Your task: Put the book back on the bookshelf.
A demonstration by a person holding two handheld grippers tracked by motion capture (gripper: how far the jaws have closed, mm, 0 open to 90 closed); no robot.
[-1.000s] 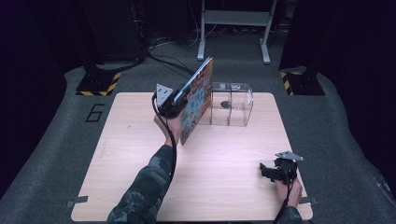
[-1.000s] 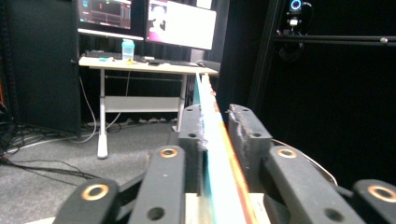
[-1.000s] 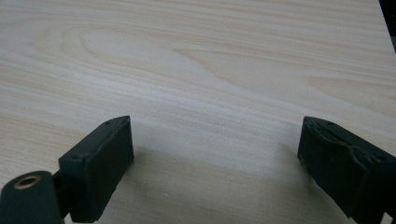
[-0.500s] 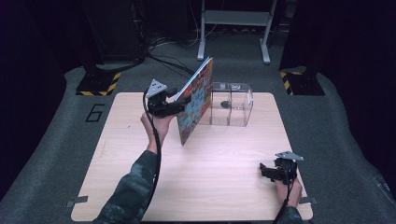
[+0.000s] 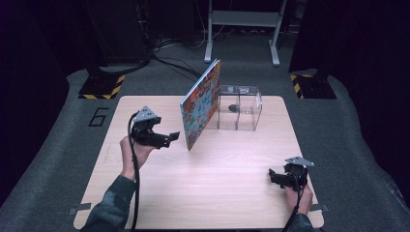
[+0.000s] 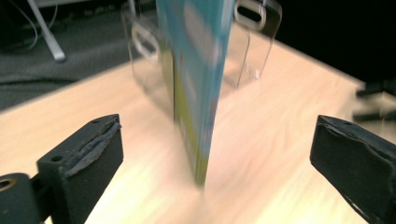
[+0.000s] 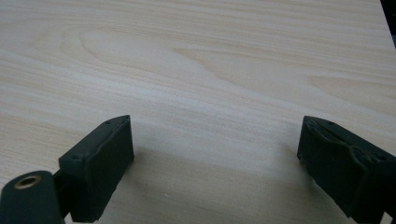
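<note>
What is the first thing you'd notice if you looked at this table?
A colourful picture book stands on its lower edge near the far middle of the wooden table, leaning against a clear plastic box. The left gripper sits just left of the book, jaws wide apart after just opening, with nothing between them. The right gripper rests open near the table's front right corner.

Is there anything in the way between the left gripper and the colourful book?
Nothing visible. The left gripper, whose jaws have just been opening, is open and apart from the book, with bare table between them. The book stands tilted against the clear box.
</note>
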